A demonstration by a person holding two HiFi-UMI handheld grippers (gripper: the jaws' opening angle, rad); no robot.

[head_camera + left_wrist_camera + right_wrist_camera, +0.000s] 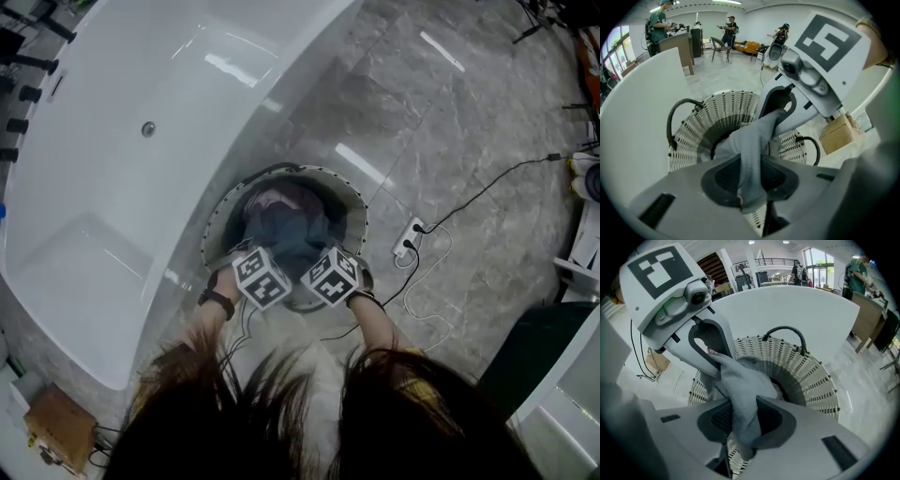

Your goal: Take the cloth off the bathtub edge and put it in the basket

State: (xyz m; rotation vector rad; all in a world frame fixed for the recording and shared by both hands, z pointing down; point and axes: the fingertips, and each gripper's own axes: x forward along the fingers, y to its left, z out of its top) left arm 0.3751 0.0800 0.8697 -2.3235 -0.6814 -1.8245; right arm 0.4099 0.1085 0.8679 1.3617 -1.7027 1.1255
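A grey cloth (750, 154) is stretched between my two grippers over the white wicker basket (352, 202). My left gripper (751, 180) is shut on one end of it. My right gripper (745, 420) is shut on the other end of the cloth (740, 394). In the head view both marker cubes sit side by side at the basket's near rim, left gripper (272, 251) and right gripper (314, 248), with the cloth (291, 234) hanging inside the basket. Each gripper view shows the other one facing it: the right gripper (780, 105), the left gripper (712, 345). The white bathtub (112, 141) stands to the left, touching the basket.
Other clothes lie in the basket (693, 136), which has black loop handles (785, 331). A power strip (410, 239) with trailing cables lies on the marble floor to the right. A cardboard box (61, 427) sits bottom left. People (658, 26) stand in the far room.
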